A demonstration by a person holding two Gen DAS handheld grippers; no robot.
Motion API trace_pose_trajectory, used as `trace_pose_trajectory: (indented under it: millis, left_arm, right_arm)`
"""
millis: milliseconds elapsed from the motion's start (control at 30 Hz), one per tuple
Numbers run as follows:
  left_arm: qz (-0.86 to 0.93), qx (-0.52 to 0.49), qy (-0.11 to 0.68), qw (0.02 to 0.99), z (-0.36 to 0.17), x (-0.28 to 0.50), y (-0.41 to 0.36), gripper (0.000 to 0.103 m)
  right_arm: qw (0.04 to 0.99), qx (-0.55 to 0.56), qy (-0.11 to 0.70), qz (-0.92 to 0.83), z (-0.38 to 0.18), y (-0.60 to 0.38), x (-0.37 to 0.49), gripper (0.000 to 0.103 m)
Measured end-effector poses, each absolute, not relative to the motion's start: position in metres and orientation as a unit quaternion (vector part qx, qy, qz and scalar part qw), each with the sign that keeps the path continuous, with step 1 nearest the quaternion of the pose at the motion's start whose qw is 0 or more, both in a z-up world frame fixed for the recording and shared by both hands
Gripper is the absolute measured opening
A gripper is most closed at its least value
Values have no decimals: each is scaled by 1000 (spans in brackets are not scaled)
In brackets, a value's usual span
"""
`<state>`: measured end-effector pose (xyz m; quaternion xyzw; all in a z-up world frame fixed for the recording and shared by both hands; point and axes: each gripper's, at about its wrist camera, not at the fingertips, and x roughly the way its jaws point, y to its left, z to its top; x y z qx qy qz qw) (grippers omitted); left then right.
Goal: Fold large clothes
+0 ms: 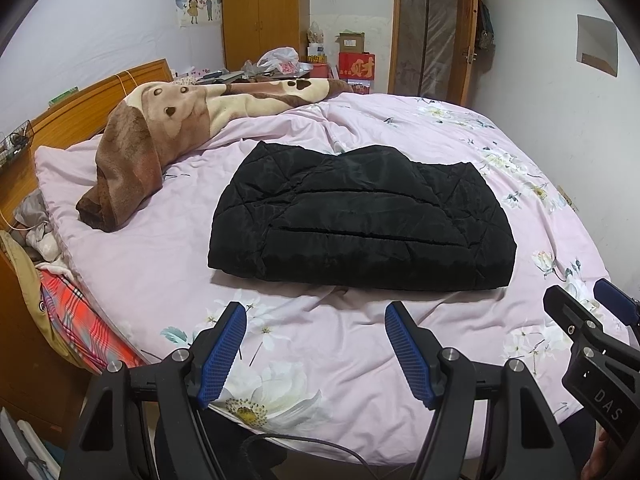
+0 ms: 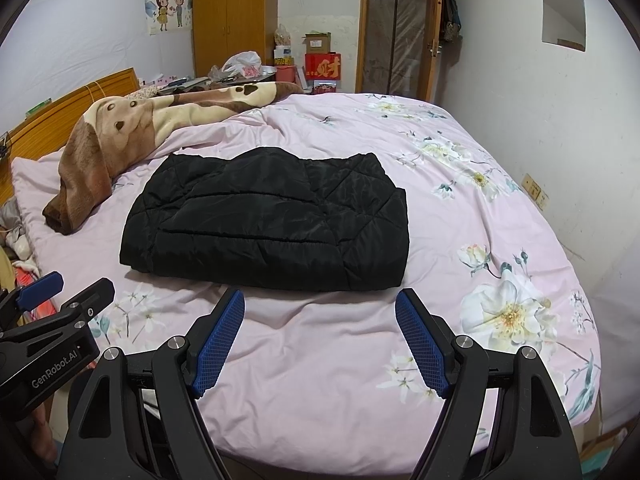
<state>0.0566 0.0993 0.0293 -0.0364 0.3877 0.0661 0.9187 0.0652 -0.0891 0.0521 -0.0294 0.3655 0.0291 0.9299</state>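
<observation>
Pink floral bedding (image 1: 320,360) fills the near view, and over its front edge hang 2 grippers side by side. Both the left gripper (image 1: 316,312) and the right gripper (image 2: 320,300) have their jaws spread wide with nothing between the blue pads — neither touches cloth. Just beyond them, mid-bed, lies the black quilted jacket (image 1: 360,220), already a compact, squared bundle, sleeves tucked in. Judging by that, the folding looks done or nearly so — perhaps 1 tidying pass remains. Farther left, a brown dog-print blanket (image 1: 160,128) lies heaped near the headboard.
</observation>
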Motion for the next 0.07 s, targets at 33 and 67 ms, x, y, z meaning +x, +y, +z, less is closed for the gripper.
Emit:
trace_pose_trajectory:
  millis: [33, 67]
  left_arm:
    - [66, -37, 388, 918, 29, 57, 99, 71]
    - [65, -39, 388, 918, 29, 56, 100, 71]
  right_arm:
    - [930, -30, 366, 29, 52, -89, 65, 78]
    - [930, -30, 366, 29, 52, -89, 66, 78]
